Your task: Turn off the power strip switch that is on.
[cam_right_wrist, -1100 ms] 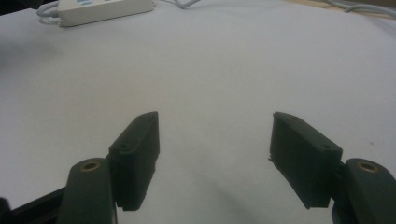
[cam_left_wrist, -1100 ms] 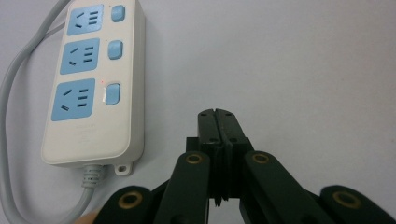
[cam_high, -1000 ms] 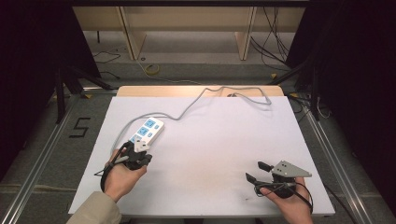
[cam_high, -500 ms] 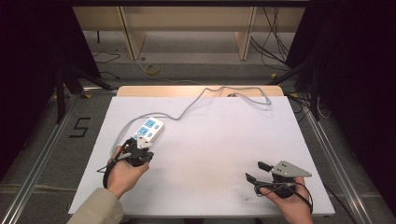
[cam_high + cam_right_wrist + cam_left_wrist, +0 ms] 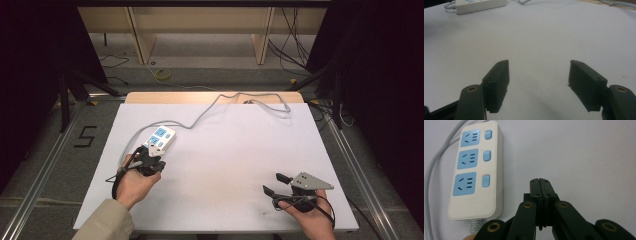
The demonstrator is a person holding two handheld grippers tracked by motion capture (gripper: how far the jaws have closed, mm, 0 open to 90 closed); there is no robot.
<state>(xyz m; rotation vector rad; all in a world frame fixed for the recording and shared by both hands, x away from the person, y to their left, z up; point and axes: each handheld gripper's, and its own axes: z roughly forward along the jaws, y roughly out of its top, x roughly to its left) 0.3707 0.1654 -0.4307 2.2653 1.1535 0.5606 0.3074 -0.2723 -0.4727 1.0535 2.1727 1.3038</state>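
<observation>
Strip (image 5: 475, 173) cable (image 5: 431, 173) cropped — tongs (image 5: 540, 182) pressed together

There was one white power strip (image 5: 160, 139) on the counter (image 5: 240, 150), toward ten o'clock. It carried three blue sockets (image 5: 464, 183) and three blue switches (image 5: 485, 181), one beside each socket. One grey cable (image 5: 210, 107) ran from it toward twelve o'clock. There were two grippers: the left gripper (image 5: 151, 161) at eight o'clock and the right gripper (image 5: 274, 183) at four o'clock, each with two black fingers (image 5: 497, 77).
</observation>
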